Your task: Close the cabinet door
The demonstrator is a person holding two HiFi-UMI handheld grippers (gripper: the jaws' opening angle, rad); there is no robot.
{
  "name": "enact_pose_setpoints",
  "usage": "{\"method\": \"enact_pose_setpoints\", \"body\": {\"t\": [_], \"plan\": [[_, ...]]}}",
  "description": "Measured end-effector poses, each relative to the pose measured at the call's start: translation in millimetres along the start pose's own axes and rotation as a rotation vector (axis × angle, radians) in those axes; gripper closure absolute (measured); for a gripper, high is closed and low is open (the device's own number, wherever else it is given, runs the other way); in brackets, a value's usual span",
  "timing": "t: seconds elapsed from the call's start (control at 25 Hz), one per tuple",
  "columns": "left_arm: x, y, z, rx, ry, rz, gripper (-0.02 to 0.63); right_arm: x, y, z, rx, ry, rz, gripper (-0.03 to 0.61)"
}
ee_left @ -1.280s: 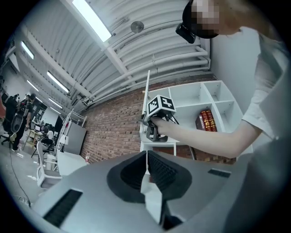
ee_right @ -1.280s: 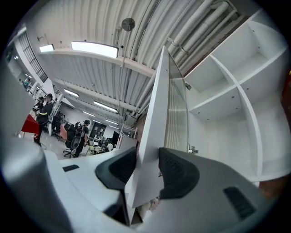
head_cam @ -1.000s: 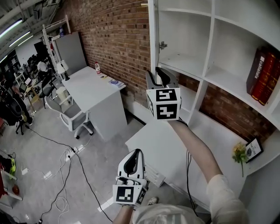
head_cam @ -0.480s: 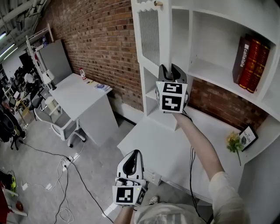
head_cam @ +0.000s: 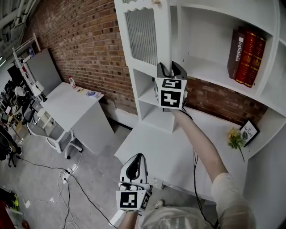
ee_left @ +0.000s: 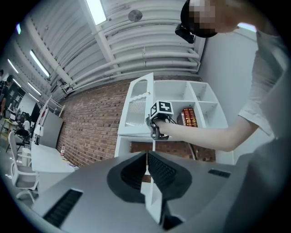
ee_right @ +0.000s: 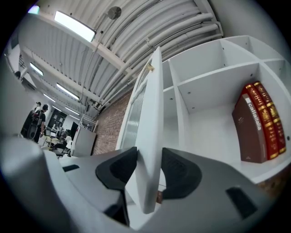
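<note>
One cabinet door (head_cam: 143, 38): white, with one ribbed glass panel, a scalloped top rail and one small gold knob (head_cam: 156, 2). It stands ajar at the left end of the white shelf unit (head_cam: 210, 75), above the table (head_cam: 152, 152). Two tools. The right tool (head_cam: 172, 67) pinches the door's free edge, a pad on each face; its jaws have just been opening. The left tool (head_cam: 136, 157) is low, jaws pressed together, empty. Three books (head_cam: 246, 49) on the shelf.
</note>
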State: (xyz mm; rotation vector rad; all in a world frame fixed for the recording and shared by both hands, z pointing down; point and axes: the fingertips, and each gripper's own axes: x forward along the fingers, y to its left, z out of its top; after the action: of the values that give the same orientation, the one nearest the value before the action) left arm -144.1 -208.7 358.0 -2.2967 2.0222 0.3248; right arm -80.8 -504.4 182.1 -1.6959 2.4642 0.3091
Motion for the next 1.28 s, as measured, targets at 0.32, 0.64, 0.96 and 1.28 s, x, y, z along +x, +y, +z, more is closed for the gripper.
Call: {"method": "enact_pose_setpoints", "body": {"t": [0.32, 0.64, 0.96, 1.28], "plan": [[17, 12, -15, -0.031, 0.022, -0.021, 0.592, 8, -14, 0, -0.099, -0.034, -0.085, 0.402], [29, 20, -31, -0.058, 0.048, -0.054, 0.592, 18, -25, -2, -0.099, -0.006, -0.139, 0.399], [36, 28, -44, -0.094, 0.062, -0.059, 0.592, 27, -41, -5, -0.087, 0.016, -0.198, 0.394], [42, 27, -53, -0.106, 0.069, -0.079, 0.592, 39, -50, -9, -0.114, 0.033, -0.251, 0.394]]}}
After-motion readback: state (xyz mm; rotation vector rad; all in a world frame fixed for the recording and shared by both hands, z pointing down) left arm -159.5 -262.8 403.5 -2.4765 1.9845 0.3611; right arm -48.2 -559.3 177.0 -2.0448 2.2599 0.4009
